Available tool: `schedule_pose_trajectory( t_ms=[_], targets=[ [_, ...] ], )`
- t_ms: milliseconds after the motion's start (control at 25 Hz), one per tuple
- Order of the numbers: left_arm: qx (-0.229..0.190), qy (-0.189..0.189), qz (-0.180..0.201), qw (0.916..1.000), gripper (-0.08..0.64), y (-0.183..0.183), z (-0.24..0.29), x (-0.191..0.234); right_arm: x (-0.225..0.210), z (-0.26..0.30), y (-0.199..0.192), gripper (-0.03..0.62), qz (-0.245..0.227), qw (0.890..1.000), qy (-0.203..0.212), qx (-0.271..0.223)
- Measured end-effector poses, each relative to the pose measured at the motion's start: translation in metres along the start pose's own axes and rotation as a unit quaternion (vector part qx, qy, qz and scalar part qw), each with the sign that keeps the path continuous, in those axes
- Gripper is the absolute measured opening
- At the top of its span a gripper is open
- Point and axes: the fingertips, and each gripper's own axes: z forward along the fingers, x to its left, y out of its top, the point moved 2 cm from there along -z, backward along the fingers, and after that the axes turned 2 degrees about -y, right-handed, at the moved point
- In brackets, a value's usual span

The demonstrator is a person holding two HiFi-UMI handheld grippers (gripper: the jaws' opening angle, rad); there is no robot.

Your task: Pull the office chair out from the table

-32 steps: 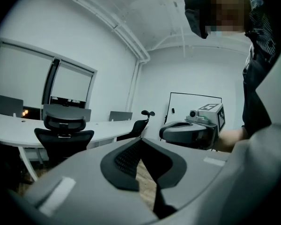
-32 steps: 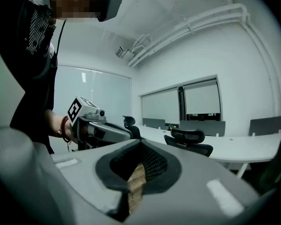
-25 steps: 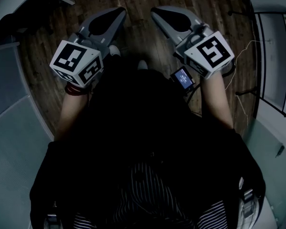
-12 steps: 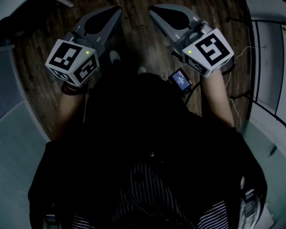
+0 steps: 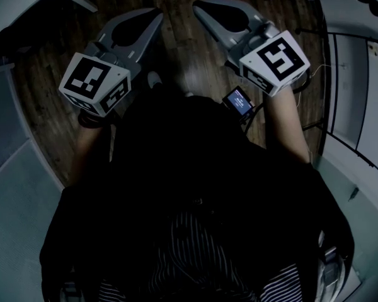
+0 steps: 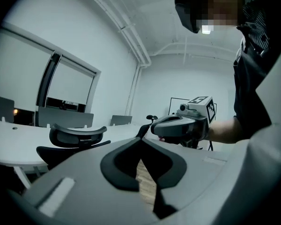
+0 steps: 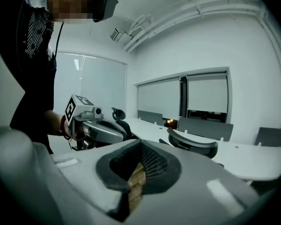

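1. The left tool [image 5: 155, 16] and the right tool [image 5: 199, 7] both have their jaws together with nothing between them. They hang over the wooden floor [image 5: 189, 55], well apart from the office chair [image 6: 77, 136].
2. If the tools arrive with jaws closed, they could only nudge the backrest. The chair might then swivel or knock the surface [image 6: 14, 151] instead of coming out.
3. A grip on one side alone would likely twist it.
4. The chair is dark with a curved back rim and sits tucked against the pale surface. Its base is hidden.
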Motion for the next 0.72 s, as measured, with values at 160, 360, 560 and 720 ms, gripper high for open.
schedule_pose_trajectory(
  t_ms=[160,360,560,720],
  targets=[
    [-0.002,-0.004,0.004,1.0000,0.002,0.001,-0.015,0.032,-0.003,0.035,0.004,0.002,0.003,1.000,-0.008,0.008],
    [-0.008,-0.007,-0.007,0.9999,0.002,-0.004,-0.037,0.067,0.004,0.078,0.019,0.002,-0.009,1.000,-0.014,0.016],
    [-0.003,0.008,0.018,0.9998,0.002,-0.007,-0.046,0.097,0.012,0.107,0.036,0.002,-0.013,0.999,-0.028,0.025],
    [-0.014,0.028,0.005,0.9995,0.002,-0.015,-0.055,0.105,0.008,0.099,0.034,0.002,-0.021,0.998,-0.037,0.048]
  ],
)
